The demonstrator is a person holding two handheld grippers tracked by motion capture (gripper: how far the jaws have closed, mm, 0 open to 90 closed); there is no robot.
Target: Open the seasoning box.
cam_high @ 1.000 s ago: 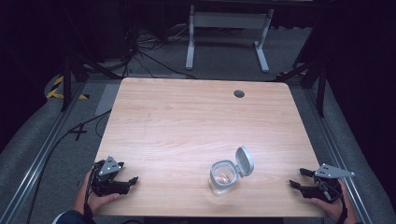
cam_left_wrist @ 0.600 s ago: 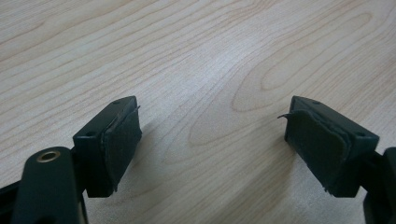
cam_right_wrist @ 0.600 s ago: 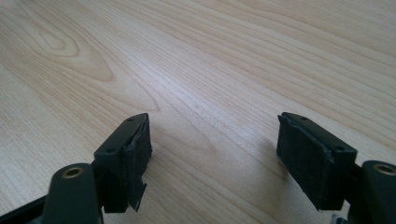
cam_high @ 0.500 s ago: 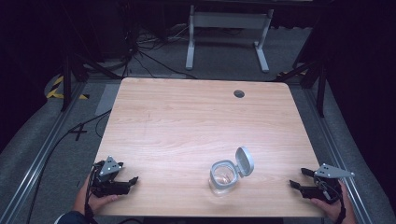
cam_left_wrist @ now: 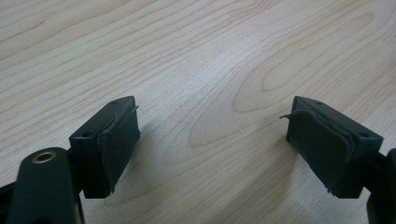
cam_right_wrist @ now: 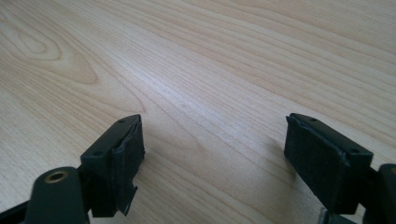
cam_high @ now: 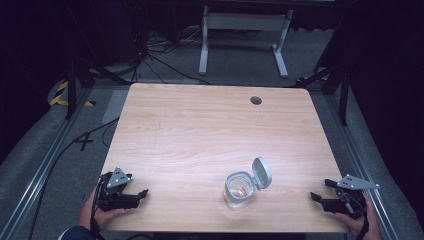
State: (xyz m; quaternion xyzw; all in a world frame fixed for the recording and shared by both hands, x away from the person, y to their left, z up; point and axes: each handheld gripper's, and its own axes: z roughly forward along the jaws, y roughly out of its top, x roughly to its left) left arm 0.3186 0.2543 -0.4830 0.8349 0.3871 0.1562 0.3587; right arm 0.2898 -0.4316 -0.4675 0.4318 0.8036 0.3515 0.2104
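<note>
Clear glass jar (cam_high: 239,189) with grey flip lid open, near-centre on light wood table (cam_high: 210,130). Left gripper (cam_high: 141,193) and right gripper (cam_high: 315,196) parked at near corners, jaws wide, empty. No manipulation started, apparently.

From my station I can read nothing here — no text, label, brand name, number or sign on anything in these views.
</note>
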